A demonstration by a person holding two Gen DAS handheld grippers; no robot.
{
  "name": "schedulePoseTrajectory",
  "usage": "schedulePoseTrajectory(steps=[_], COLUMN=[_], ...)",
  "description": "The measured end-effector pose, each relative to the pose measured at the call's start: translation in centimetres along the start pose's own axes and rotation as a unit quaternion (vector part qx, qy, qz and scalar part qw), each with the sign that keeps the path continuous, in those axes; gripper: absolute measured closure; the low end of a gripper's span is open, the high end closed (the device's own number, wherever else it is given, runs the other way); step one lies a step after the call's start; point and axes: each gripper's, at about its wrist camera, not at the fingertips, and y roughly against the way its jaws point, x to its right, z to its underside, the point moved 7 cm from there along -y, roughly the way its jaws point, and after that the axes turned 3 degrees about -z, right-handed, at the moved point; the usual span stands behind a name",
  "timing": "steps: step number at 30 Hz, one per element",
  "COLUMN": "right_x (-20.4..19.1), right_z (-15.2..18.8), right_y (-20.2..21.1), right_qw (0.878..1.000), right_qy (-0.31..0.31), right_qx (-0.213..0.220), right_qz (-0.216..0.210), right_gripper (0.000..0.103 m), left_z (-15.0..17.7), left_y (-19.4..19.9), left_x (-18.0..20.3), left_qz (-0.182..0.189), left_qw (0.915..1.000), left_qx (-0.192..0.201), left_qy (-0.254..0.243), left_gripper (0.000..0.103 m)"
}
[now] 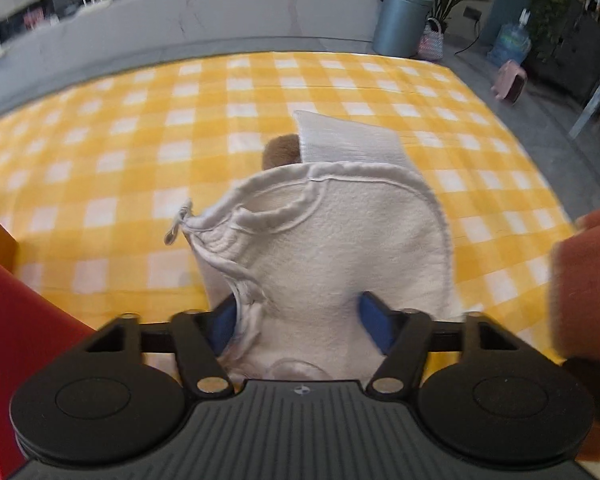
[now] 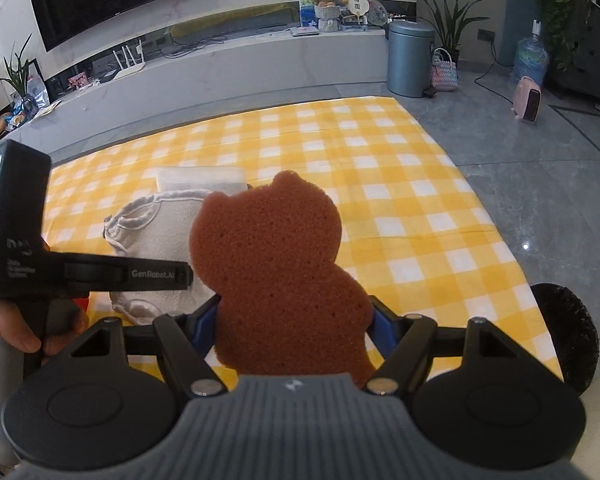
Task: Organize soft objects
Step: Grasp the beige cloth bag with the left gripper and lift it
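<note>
We have both tongs loaded, so the sorting sits somewhere in the middle, as far as we can judge. Our left gripper [image 1: 300, 320] is pinching the white drawstring pouch [image 1: 324, 240], whose mouth stands up ahead of its fingers and gapes a little. Our right gripper [image 2: 296, 328] is clamped on the brown bear-shaped sponge [image 2: 276, 276], which stands upright between its fingers, just right of the pouch as the right wrist camera shows it. Beyond the left tongs, behind the pouch, a folded white cloth [image 1: 352, 144] lies on the yellow checked blanket [image 1: 140, 128], with a brown fuzzy thing [image 1: 280, 152] tucked beside it; we cannot tell what that is. Nothing shows inside the pouch yet. We judge the sponge still has to go in through that opening, and the cloth and the brown thing remain to be dealt with afterwards.
</note>
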Motion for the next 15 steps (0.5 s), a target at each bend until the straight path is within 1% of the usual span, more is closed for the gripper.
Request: schedulePoseTrajectory(steps=[1,2,3,4,6,8,9,12,15], right_x=[0.0,0.0,-0.1,-0.1,-0.3,-0.5,-0.6,-0.5,-0.2], right_z=[0.0,0.1,0.0,0.0,-0.1,-0.1,-0.1,0.0,0.1], right_y=[-0.1,-0.2,-0.3,-0.3,-0.4,-0.2,-0.1,-0.2,-0.3], right_qw=[1.0,1.0,1.0,1.0,1.0,1.0,1.0,1.0,1.0], right_qy=[0.0,0.0,0.001,0.003,0.006,0.008,0.01,0.01,0.004], right_qx=[-0.001,-0.003,-0.004,-0.004,-0.003,-0.001,-0.001,-0.002,-0.005], right_qz=[0.001,0.003,0.005,0.007,0.007,0.006,0.005,0.005,0.011], right_gripper=[0.03,0.03,0.03,0.03,0.03,0.03,0.03,0.03,0.03], left_z=[0.0,0.0,0.1,0.2,0.5,0.5,0.6,0.8,1.1], left_y=[0.1,0.2,0.4,0.7,1.4,2.3,3.0,5.2,7.2], left_x=[0.0,0.3,0.5,0.7,0.9,1.3,1.5,2.0,2.2], left_qz=[0.001,0.006,0.008,0.003,0.002,0.008,0.011,0.032,0.045], left_qw=[1.0,1.0,0.9998,0.9995,0.999,0.9985,0.9979,0.9946,0.9928], left_qx=[0.0,0.001,0.001,0.003,0.004,0.008,0.015,0.034,0.045], left_qy=[0.002,-0.006,-0.02,-0.031,-0.044,-0.053,-0.063,-0.092,-0.101], left_gripper=[0.042,0.054,0.06,0.064,0.08,0.086,0.087,0.088,0.089])
